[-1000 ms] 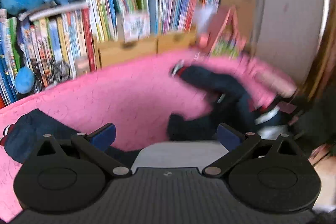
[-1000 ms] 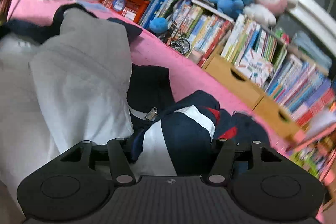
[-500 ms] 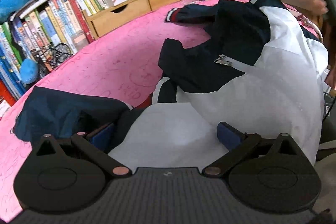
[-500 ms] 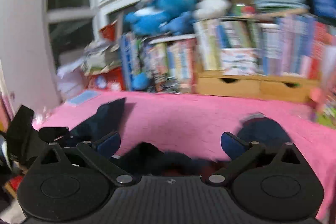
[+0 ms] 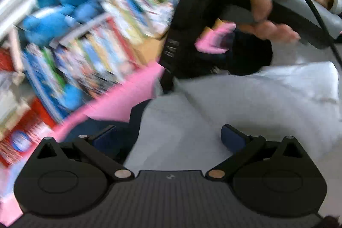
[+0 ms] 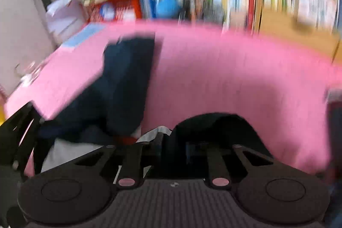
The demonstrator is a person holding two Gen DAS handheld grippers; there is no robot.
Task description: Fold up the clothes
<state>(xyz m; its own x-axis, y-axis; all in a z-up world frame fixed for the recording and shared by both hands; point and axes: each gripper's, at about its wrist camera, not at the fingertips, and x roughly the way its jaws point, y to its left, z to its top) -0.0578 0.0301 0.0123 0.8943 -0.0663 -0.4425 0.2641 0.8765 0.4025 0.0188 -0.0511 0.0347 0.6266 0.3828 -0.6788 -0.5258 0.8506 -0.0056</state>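
The right gripper (image 6: 173,150) has its 2 fingers pinched together on a dark navy fold of the jacket (image 6: 128,82), which trails left across the pink table cover (image 6: 235,78). The left gripper (image 5: 168,136) is spread wide, holding nothing, over the jacket's white panel (image 5: 235,108). A hand (image 5: 267,12) grips the right tool. Judging by the blur, carry the pinched fold slowly and low, letting the free left gripper pin the white panel flat.
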